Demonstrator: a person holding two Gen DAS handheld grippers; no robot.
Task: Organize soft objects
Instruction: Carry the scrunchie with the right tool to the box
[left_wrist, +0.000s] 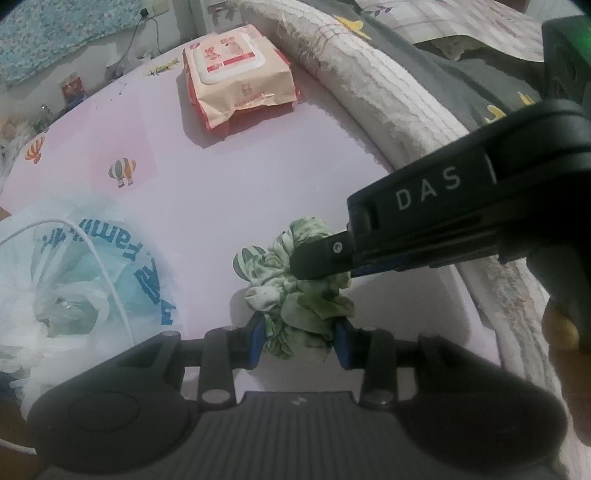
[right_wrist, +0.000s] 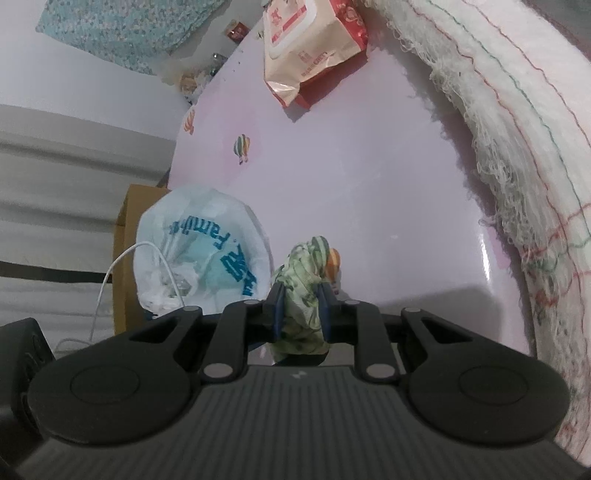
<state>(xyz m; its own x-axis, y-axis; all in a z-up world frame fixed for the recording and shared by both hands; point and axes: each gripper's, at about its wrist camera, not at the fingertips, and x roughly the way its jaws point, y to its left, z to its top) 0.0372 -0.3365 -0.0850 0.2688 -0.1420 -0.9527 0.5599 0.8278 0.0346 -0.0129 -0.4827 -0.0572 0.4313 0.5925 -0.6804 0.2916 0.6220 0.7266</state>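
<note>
Pinching crumpled green cloth (left_wrist: 303, 291) between both hand-held grippers.

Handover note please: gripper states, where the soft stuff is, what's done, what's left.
Left gripper: shut on the green crumpled cloth.
Right gripper: shut on the same cloth, from the side.
Cloth is bunched between both, over the pink table.
Wipes pack and plastic bag lie on the table, untouched.
Done: cloth gripped. Left: sort it and place it.
</note>
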